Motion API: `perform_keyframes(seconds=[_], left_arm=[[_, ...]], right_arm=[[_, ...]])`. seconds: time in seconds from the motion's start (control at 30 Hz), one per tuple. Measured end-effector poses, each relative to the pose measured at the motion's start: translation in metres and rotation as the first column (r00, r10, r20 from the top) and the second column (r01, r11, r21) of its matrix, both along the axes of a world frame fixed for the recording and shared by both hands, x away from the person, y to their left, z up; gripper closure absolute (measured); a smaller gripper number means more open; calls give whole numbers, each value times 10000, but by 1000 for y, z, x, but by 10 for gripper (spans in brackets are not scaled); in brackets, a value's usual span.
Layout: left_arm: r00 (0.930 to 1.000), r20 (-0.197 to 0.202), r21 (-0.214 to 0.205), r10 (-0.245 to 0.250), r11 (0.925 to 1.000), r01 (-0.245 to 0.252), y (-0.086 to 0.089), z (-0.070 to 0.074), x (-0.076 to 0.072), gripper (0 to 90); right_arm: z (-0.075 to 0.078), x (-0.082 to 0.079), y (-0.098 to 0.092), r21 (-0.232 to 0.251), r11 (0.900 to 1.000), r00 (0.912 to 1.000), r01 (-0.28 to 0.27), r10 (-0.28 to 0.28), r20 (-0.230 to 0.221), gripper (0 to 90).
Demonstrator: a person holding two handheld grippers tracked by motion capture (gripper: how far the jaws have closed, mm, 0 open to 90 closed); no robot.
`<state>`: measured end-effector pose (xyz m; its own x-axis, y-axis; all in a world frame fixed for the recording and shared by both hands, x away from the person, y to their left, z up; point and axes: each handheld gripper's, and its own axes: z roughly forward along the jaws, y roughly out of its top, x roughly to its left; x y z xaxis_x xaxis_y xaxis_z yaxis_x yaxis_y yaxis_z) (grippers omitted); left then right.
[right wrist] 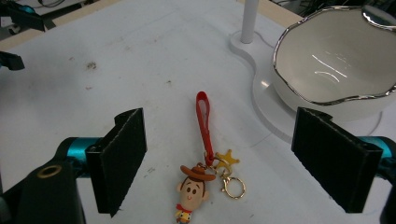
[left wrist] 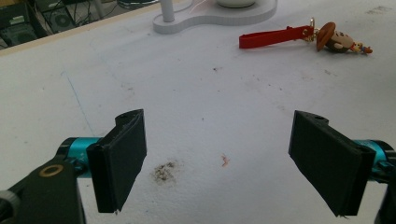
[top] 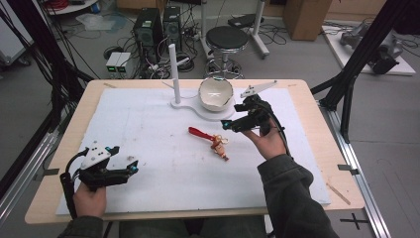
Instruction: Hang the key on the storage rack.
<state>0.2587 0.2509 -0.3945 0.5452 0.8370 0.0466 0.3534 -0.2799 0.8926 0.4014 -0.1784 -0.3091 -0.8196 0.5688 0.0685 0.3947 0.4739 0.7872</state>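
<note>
Right tool [right wrist: 219,158] is hovering wide open over the keychain [right wrist: 201,154] lying flat on the white surface [top: 158,148] beside the bowl [right wrist: 334,60] — closing carelessly, it is risking pinching only the red strap [right wrist: 203,123] — while the left tool [left wrist: 219,161] is idling wide open too.

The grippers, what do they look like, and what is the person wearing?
Both the left gripper and right gripper are black with teal fittings, flat black rectangular jaws, a grey three-cornered top plate and trailing black cable. The sleeves are dark grey-green.
</note>
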Motion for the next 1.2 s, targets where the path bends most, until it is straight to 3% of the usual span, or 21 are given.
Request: perform_keyframes(seconds=[0.17,0.3,0.53,0.9,1.2], left_arm=[[10000,1,-4,30,10000,-30,1,0,0,196],[10000,15,18,39,10000,-39,1,0,0,196],[10000,17,3,37,10000,-37,1,0,0,196],[10000,29,3,64,10000,-64,2,0,0,196],[10000,18,-14,50,10000,-49,2,1,0,196]], right_arm=[[-8,9,13,-263,9996,9996,-112,104,-280,181],[-13,12,19,-437,9988,9991,-241,225,-365,235],[-27,23,30,-842,9960,9954,-294,215,-935,302],[-43,32,44,-1215,9908,9919,-592,447,-1187,396],[-54,36,52,-1485,9862,9890,-732,525,-1385,425]])
